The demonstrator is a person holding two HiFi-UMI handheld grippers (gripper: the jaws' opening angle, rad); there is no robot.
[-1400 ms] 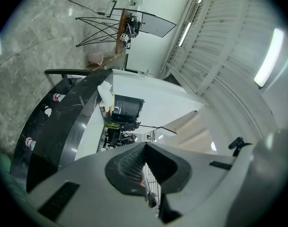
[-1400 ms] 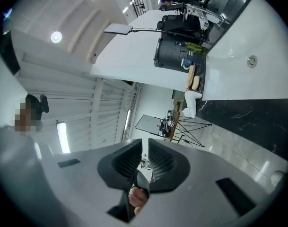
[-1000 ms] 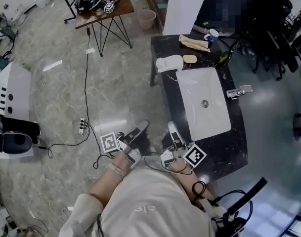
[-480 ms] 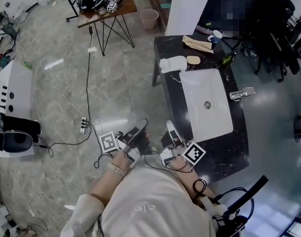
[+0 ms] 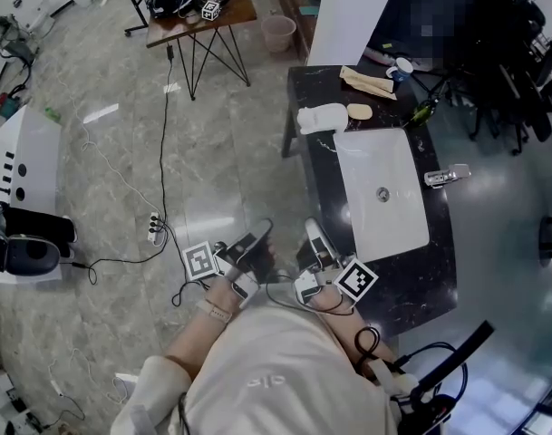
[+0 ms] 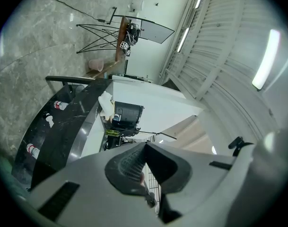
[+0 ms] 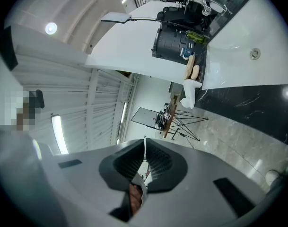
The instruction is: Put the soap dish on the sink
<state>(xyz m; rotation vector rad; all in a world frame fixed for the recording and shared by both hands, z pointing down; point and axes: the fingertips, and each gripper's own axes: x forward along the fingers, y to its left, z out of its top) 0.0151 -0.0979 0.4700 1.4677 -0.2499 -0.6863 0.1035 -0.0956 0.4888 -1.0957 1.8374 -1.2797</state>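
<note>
Left gripper point(image 5: 260, 234) and right gripper point(image 5: 314, 236) jaws closed, empty — dish point(image 5: 358, 111) lies at the table's point(image 5: 411, 279) far end; arriving closed could knock it off.

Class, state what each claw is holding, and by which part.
Nothing is held: the left claw and the right claw are both shut with nothing between them.

basin point(image 5: 382, 193) open | counter point(image 5: 411, 279) far end: white item point(image 5: 321, 118), tan item point(image 5: 359, 111) | faucet point(image 5: 443, 176) rt side

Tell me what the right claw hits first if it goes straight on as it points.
Nothing close: the right claw would pass beside the counter, above the floor. Far ahead, probably the small table.
</note>
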